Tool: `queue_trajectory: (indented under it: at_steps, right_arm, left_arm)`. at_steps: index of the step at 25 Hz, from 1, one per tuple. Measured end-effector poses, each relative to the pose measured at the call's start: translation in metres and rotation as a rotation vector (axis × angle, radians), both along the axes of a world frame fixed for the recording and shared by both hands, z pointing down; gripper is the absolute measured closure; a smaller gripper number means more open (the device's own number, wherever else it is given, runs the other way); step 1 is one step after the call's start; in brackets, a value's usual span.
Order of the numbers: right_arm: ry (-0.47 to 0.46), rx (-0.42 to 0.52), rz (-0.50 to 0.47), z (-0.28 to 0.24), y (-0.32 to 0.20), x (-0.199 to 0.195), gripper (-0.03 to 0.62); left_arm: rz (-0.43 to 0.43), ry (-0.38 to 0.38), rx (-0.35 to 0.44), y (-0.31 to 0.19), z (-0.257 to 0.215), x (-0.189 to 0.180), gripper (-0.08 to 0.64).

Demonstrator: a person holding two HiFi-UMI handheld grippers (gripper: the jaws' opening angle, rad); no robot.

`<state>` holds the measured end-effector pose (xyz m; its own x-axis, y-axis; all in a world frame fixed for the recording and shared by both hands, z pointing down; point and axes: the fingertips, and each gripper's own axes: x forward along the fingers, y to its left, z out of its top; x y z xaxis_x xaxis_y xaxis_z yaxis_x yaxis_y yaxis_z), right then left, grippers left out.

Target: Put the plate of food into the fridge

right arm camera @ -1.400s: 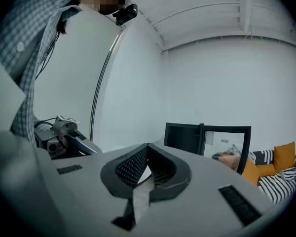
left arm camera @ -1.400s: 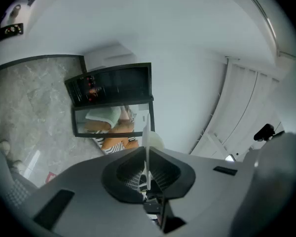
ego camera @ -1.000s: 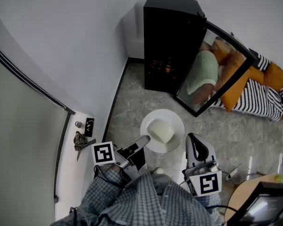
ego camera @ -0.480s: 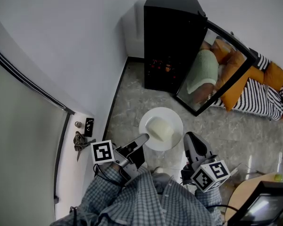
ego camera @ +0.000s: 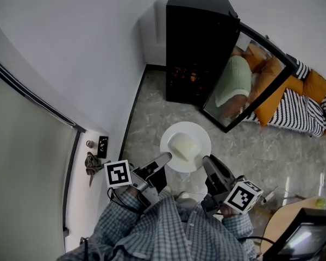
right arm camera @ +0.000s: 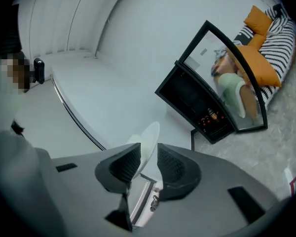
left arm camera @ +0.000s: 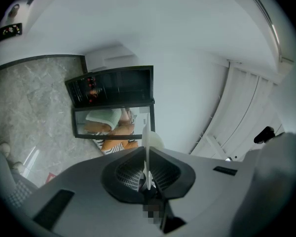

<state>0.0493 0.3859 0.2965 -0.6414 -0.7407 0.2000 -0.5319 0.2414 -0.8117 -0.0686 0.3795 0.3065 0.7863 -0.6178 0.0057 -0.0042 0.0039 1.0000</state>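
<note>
A white plate (ego camera: 198, 136) with a pale block of food (ego camera: 185, 144) hangs level above the floor, in front of the black fridge (ego camera: 198, 42), whose glass door (ego camera: 250, 80) stands open. My left gripper (ego camera: 165, 157) is shut on the plate's near-left rim; in the left gripper view the plate (left arm camera: 147, 139) shows edge-on between the pads. My right gripper (ego camera: 206, 162) is at the near-right rim. Its jaws have just been opening and stand open around the plate's edge (right arm camera: 150, 132), which sits between the pads of the right gripper (right arm camera: 148, 152) without being pressed.
A white door with keys (ego camera: 92, 162) in its lock lies to the left. A sofa (ego camera: 309, 107) with orange cushions and a striped cover stands right of the fridge. A wooden table (ego camera: 285, 216) and a dark screen (ego camera: 304, 238) are at the lower right.
My right gripper has rolled, its marker cube turning over, and slid left to the plate's rim with its jaws now apart. The left gripper and the plate have barely moved.
</note>
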Motion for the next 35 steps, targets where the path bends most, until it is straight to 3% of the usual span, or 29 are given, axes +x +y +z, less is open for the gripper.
queue_trajectory:
  at_steps: [23, 35]
  right_arm:
    - [-0.040, -0.004, 0.052, 0.005, 0.007, -0.018, 0.509]
    - [-0.032, 0.031, 0.038, 0.007, -0.001, -0.016, 0.509]
  left_arm:
    - [0.050, 0.005, 0.001, 0.003, 0.001, -0.015, 0.541]
    - [0.025, 0.032, 0.006, -0.003, 0.006, -0.013, 0.541]
